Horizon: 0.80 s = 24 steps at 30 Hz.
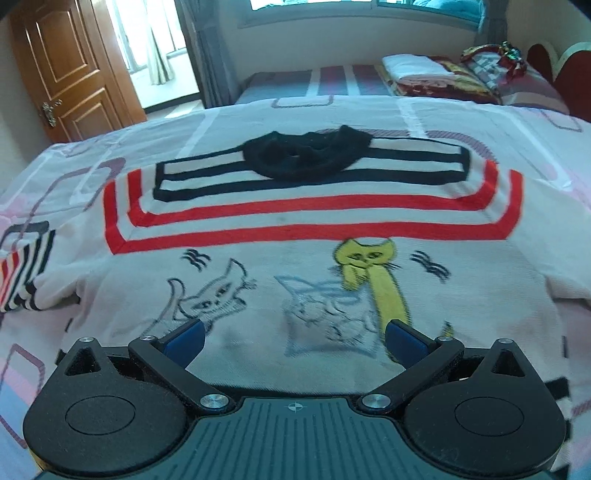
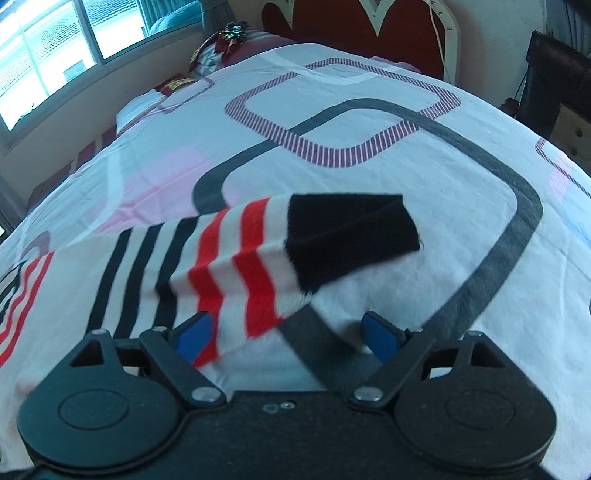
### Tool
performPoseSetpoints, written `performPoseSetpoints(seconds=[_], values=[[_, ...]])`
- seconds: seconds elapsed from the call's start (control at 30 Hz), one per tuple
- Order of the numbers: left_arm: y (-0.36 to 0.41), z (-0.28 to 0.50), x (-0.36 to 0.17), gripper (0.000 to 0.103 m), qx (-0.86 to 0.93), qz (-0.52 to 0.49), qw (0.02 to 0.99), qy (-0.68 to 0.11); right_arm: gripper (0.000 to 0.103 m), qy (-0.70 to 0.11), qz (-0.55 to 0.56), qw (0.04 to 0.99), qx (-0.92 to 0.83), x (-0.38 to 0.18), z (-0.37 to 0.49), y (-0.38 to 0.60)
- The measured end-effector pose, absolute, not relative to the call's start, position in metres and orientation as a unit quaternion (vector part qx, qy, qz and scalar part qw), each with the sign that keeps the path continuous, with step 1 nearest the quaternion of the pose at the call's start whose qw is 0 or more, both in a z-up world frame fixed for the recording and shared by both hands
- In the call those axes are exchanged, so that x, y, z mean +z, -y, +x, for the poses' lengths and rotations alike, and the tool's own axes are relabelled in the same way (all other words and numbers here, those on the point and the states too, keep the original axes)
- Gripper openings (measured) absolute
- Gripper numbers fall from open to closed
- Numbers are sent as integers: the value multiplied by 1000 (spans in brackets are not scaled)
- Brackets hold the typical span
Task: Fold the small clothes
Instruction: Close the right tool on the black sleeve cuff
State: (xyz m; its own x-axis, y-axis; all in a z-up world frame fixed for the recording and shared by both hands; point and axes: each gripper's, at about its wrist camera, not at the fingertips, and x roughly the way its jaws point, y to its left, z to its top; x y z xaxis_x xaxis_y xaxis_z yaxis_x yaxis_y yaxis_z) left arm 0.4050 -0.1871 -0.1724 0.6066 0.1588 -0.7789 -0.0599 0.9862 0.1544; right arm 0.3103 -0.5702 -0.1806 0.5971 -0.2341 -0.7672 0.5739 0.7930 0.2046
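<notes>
1. Sweater (image 1: 314, 295) – small, white knit, laid flat on bed cover (image 2: 369, 110), front up. Black collar (image 1: 306, 155) at far end, black then red stripe bands below it, cat drawings across chest.
2. Sleeve, viewer's right (image 2: 229, 258) – stretched out sideways over cover; black and red stripes, black cuff (image 2: 351, 236) at its end, lying flat. Near edge of sleeve runs down toward right gripper's left pad.
3. Other sleeve (image 1: 26, 266) – at left edge of left wrist view, striped, partly bunched; cuff not clear.
4. Left gripper (image 1: 293, 341) – jaws spread wide, blue pads apart, nothing pinched; hangs over lower chest of sweater, cat print between pads.
5. Right gripper (image 2: 286, 338) – jaws spread wide, nothing pinched. Left pad overlaps sleeve's near edge in view; contact cannot be told. Right pad over bare cover.
6. Open room – wide bare cover beyond cuff to far and right; cover's edge curves off at right.
7. Far end – folded bedding pile (image 1: 424, 74) and headboard (image 2: 369, 22), well apart from sweater.
8. Door (image 1: 66, 70) – far left, wood.
</notes>
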Motion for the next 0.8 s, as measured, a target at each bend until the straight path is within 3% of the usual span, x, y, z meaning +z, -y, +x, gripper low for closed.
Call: performPoseSetpoints(seconds=[0.07,0.17,0.23,0.37,0.6,0.8], values=[[183,411,-175,103,64,54,892,-445,82,-378,221,866,-240,-182,315,575],[177,414,-175,103,69,51,893,-442,59,-364,222,869,-251,-182,320,581],[174,414,-174,103,70,49,896,-437,35,-356,227,872,-248,-181,323,585],[167,415,-170,103,60,49,897,-435,16,-346,217,882,-235,-174,327,579],[136,424,-156,103,49,30,903,-425,11,-295,169,927,-156,-128,335,519],[85,431,-143,103,41,-5,908,-418,10,-282,121,952,-10,-89,365,392]])
